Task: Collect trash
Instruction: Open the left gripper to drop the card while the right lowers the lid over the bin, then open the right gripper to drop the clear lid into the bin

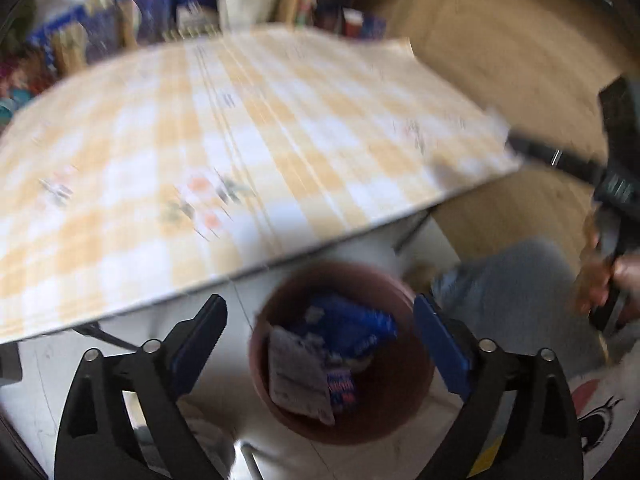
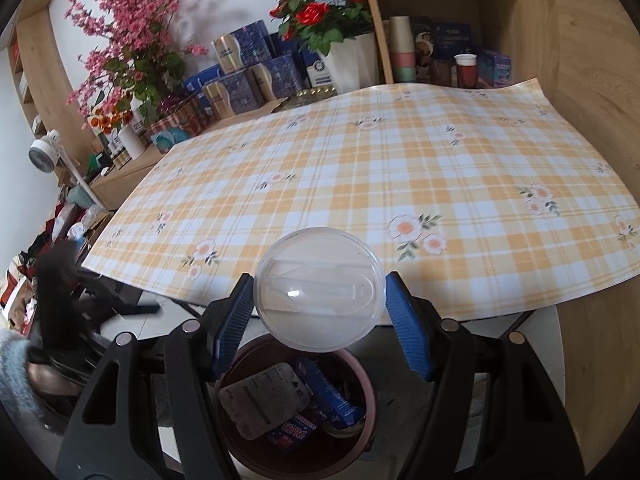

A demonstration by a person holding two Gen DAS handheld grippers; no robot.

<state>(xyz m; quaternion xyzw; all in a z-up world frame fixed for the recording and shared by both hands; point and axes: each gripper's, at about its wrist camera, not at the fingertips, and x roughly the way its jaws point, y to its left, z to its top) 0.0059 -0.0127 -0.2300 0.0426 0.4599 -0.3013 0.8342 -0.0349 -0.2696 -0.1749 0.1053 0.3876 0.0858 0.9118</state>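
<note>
Right claw (image 2: pixel 320 320) grips clear plastic lid (image 2: pixel 318 290) above bin (image 2: pixel 370 408); centre it, then release. Left claw (image 1: pixel 320 344) open, empty.

One brown bin (image 2: pixel 298 408) on the floor. Inside: one grey packet (image 2: pixel 264 404), one blue wrapper (image 2: pixel 328 392), one small red and blue wrapper (image 2: pixel 292 434). One clear round lid (image 2: pixel 320 290). One checked tablecloth (image 2: pixel 400 168). Two pots of flowers.
</note>
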